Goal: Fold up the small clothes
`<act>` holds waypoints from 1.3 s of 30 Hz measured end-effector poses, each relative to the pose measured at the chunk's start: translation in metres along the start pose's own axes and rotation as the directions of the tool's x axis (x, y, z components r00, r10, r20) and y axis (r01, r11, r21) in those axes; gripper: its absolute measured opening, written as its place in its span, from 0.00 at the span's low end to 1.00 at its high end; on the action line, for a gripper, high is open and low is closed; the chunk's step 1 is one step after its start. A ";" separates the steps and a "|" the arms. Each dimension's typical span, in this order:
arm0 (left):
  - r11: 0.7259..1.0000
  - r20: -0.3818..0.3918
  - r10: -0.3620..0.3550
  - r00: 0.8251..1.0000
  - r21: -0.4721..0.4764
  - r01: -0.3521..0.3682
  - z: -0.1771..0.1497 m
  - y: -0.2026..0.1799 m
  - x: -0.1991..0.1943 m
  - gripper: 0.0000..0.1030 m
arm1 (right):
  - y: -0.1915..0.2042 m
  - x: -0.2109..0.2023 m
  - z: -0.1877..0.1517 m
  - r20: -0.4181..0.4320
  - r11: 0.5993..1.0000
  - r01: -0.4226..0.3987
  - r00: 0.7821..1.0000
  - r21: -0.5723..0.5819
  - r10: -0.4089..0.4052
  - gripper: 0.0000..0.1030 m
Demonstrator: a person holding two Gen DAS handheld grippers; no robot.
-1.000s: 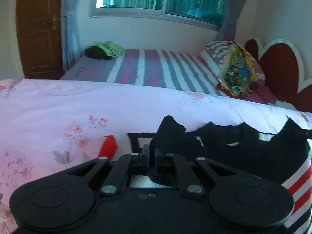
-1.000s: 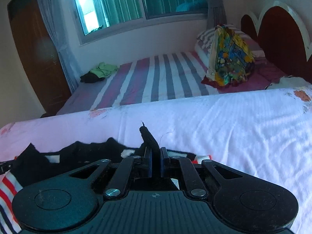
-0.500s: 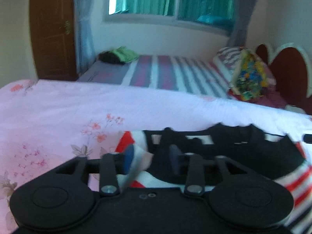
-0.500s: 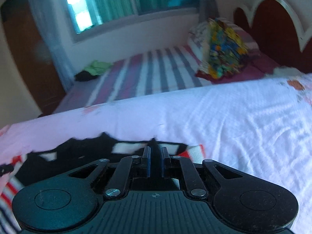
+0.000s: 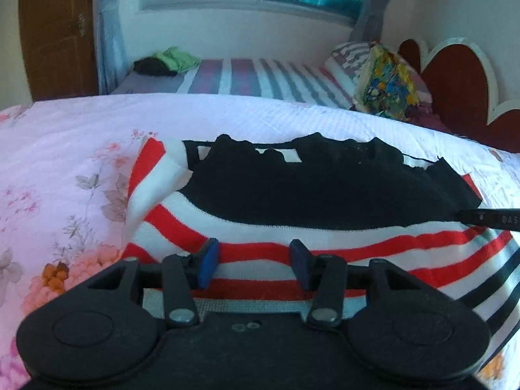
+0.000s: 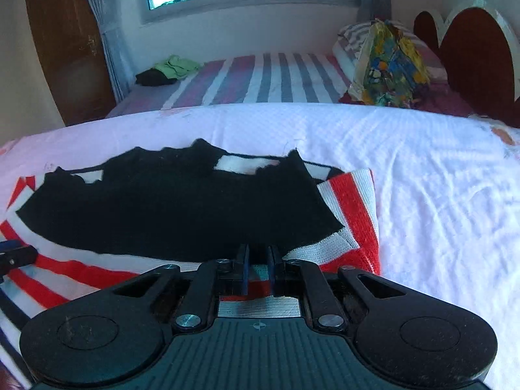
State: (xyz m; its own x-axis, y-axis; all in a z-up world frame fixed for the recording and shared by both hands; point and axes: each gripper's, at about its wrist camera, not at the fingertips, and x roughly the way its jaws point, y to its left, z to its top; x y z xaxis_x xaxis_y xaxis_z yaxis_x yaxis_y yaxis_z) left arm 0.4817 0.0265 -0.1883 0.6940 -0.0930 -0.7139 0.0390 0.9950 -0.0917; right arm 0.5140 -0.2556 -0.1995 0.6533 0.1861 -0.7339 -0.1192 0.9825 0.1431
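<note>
A small red, white and black striped garment (image 5: 325,243) lies flat on the pink floral bedspread (image 5: 81,149). Its black part (image 5: 325,188) is folded over and rests on the stripes. My left gripper (image 5: 253,256) hovers open over the near striped edge, blue pads (image 5: 208,260) apart with nothing between them. In the right wrist view the same garment (image 6: 354,214) fills the left half, black part (image 6: 178,208) on top. My right gripper (image 6: 259,253) is shut at the near right edge of the black part, with no cloth visible between its fingers.
A second bed with a striped sheet (image 6: 260,78) stands behind, carrying a green and black clothes pile (image 6: 169,70) and a colourful bag (image 6: 390,68). A red headboard (image 6: 477,61) is at the right, a wooden door (image 5: 55,32) at the left. White bedspread (image 6: 438,195) extends rightward.
The left gripper let go of the black cloth and opened. Both grippers drew back toward the near edge, and the black part now lies flat; no cloth sticks up from the right fingers.
</note>
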 end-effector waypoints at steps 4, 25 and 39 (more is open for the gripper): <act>0.998 0.018 -0.051 0.999 -0.033 0.052 -0.008 -0.011 -0.031 0.47 | 0.026 -0.034 -0.012 0.023 0.995 -0.089 0.996 -0.039 0.090 0.09; 1.000 -0.039 -0.019 0.999 0.017 0.020 -0.041 -0.029 -0.050 0.51 | 0.076 -0.047 -0.059 -0.035 0.994 -0.089 0.996 -0.070 0.087 0.10; 1.000 -0.056 0.004 0.998 0.019 -0.003 -0.048 -0.037 -0.053 0.58 | 0.083 -0.065 -0.081 -0.029 0.996 -0.052 0.998 -0.067 0.050 0.58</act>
State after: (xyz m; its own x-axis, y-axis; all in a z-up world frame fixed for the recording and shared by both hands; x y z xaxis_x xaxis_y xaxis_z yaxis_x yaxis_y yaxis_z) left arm 0.4094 -0.0072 -0.1805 0.6525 -0.0904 -0.7524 0.0501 0.9958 -0.0763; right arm 0.4010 -0.1860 -0.1937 0.6242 0.2353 -0.7450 -0.2029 0.9697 0.1362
